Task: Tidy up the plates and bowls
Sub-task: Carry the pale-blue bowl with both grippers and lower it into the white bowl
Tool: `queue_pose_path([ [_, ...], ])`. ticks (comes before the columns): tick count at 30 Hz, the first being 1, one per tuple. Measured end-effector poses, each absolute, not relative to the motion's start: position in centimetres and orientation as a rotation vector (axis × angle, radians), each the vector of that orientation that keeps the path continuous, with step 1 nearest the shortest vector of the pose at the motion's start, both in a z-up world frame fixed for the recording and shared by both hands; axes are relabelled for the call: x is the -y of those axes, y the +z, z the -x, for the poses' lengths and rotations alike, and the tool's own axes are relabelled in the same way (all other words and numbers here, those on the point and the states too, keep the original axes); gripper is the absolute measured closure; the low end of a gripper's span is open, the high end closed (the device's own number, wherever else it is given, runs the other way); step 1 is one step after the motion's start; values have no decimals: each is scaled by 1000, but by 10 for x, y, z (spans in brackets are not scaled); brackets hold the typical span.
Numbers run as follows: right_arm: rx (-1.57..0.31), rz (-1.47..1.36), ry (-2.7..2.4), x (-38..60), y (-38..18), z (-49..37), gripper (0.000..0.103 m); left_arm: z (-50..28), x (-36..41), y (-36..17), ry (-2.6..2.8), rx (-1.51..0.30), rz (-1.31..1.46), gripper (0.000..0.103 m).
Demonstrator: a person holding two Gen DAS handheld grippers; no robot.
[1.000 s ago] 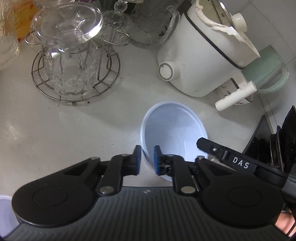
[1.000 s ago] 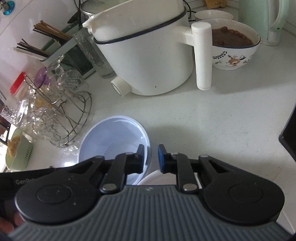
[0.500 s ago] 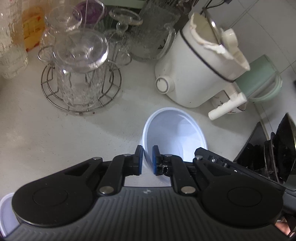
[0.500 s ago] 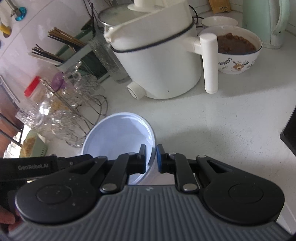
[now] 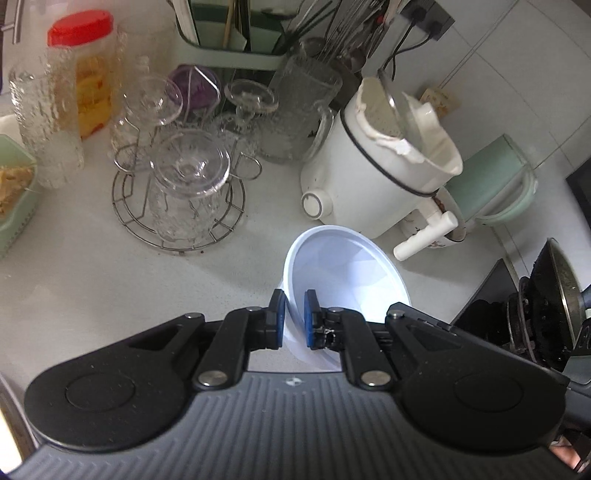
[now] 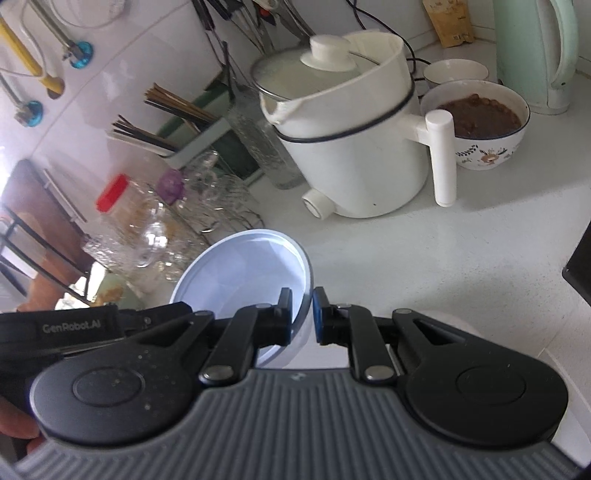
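From the left wrist view, the left gripper (image 5: 294, 317) is seen pinching the near left rim of a pale blue bowl (image 5: 347, 273), its blue pads pressed on either side of the thin wall. The bowl is held clear of the white counter (image 5: 85, 288) and tilted, its open mouth turned up and toward the camera, its base pointing away to the right. Just behind it a white electric pot (image 5: 373, 184) is found, its straight handle (image 5: 424, 236) reaching toward the bowl's far rim without touching. To the left a wire rack (image 5: 177, 206) carrying upturned glasses is set, with a red-lidded jar (image 5: 85, 74) and a utensil caddy (image 5: 229, 33) behind it. A mint green kettle (image 5: 495, 184) stands to the right of the pot, and dark cookware (image 5: 546, 302) is seen at the right edge. A green dish (image 5: 14, 199) sits at the far left.

From the right wrist view, the right gripper (image 6: 301, 315) is seen clamped on the bowl's (image 6: 240, 273) opposite rim, the wall nipped between its pads. The bowl is tipped with its mouth facing up and toward the lens. The other gripper's black body (image 6: 74, 328) is visible at the left behind the bowl. The electric pot (image 6: 354, 147) stands well beyond the bowl, its lid (image 6: 325, 55) in place; a patterned bowl (image 6: 480, 125) filled with something brown sits just right of its handle, a smaller white bowl (image 6: 454, 72) behind that, and the kettle (image 6: 532, 55) at the corner. The glass rack (image 6: 207, 206) lies near the bowl's far left edge.
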State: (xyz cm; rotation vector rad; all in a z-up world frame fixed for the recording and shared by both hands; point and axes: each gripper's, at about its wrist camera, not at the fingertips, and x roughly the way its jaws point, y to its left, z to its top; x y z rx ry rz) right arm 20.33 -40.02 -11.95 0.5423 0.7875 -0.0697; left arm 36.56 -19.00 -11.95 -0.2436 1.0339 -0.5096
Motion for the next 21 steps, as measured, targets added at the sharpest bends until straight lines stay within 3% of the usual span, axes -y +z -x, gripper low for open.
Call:
queue_pose_path([
  [21,-712,-600,-21,334,-73,-166,89,-319,99,-53,-586,-921,241,90],
])
